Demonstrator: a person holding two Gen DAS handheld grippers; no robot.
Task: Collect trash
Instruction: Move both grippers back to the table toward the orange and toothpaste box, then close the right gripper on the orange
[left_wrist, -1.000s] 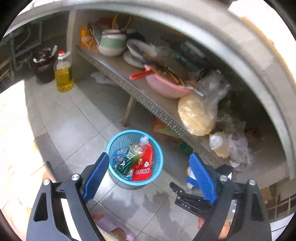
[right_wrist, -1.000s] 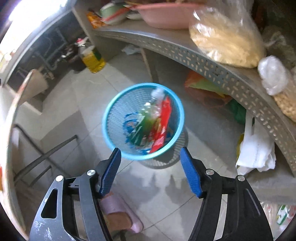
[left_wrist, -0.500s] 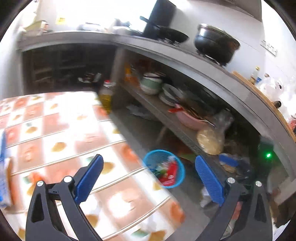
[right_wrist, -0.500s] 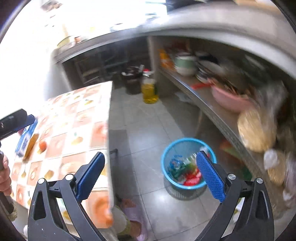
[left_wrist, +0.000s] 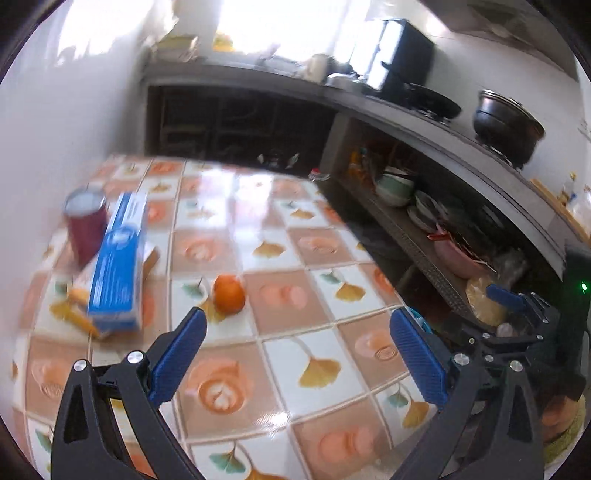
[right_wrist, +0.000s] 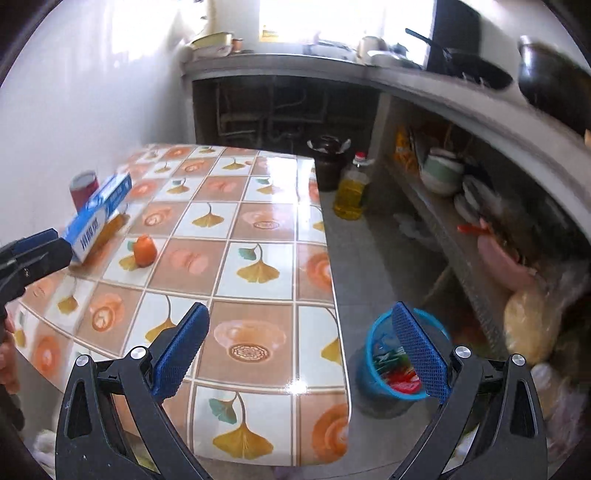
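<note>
A table with a tile-patterned cloth (left_wrist: 288, 295) holds a blue carton (left_wrist: 116, 266), a dark red can (left_wrist: 86, 229), a small orange fruit (left_wrist: 229, 293) and blurred yellow scraps under the carton. My left gripper (left_wrist: 297, 325) hovers open and empty above the cloth, nearer than the fruit. In the right wrist view the blue carton (right_wrist: 98, 216), the can (right_wrist: 84, 188) and the fruit (right_wrist: 144, 250) lie at the table's left. My right gripper (right_wrist: 300, 317) is open and empty over the table's near right edge. The blue trash basket (right_wrist: 376, 350) stands on the floor, holding wrappers.
A grey counter with a black pot (left_wrist: 508, 127) and a pan runs along the right, with a shelf of bowls (right_wrist: 441, 170) under it. An oil bottle (right_wrist: 351, 195) and a dark bin (right_wrist: 328, 162) stand on the floor beyond the table. A white wall borders the left.
Both grippers have swung up and away from the basket on the floor toward the table. Their jaws have spread wider. The basket has shifted to the lower right of the views.
</note>
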